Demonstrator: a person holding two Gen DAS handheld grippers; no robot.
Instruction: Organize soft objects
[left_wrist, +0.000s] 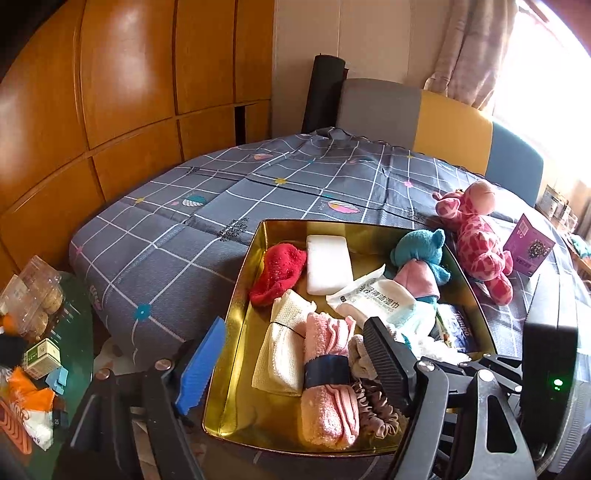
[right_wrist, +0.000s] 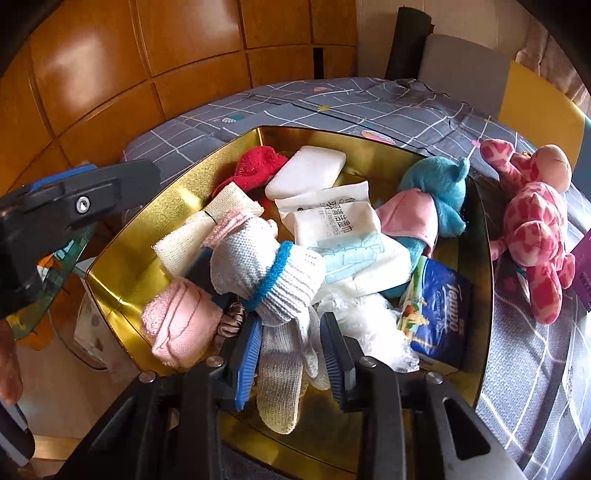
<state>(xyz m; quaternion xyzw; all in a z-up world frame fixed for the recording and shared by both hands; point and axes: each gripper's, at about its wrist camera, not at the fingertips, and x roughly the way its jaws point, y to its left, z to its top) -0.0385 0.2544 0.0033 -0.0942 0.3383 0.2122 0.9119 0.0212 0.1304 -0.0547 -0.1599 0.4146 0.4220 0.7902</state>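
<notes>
A gold tray (left_wrist: 236, 332) on the grey checked bed holds a red cloth (left_wrist: 279, 271), a white block (left_wrist: 328, 264), a wipes pack (left_wrist: 373, 299), a blue teddy (left_wrist: 421, 254), a cream cloth (left_wrist: 284, 343) and a banded pink towel roll (left_wrist: 328, 384). My left gripper (left_wrist: 291, 362) is open, with its blue finger outside the tray's left rim and its black finger over the towel roll. My right gripper (right_wrist: 291, 354) is shut on white knit gloves (right_wrist: 266, 266) with a blue cuff, held over the tray's near side. A pink giraffe plush (right_wrist: 535, 221) lies on the bed right of the tray.
A Tempo tissue pack (right_wrist: 439, 317) and a brown scrunchie (left_wrist: 373, 410) also lie in the tray. A purple box (left_wrist: 528, 247) stands by the giraffe. A cluttered glass side table (left_wrist: 74, 332) sits at the left. Wooden wardrobe doors (left_wrist: 129, 92) and chairs (left_wrist: 450, 125) stand behind the bed.
</notes>
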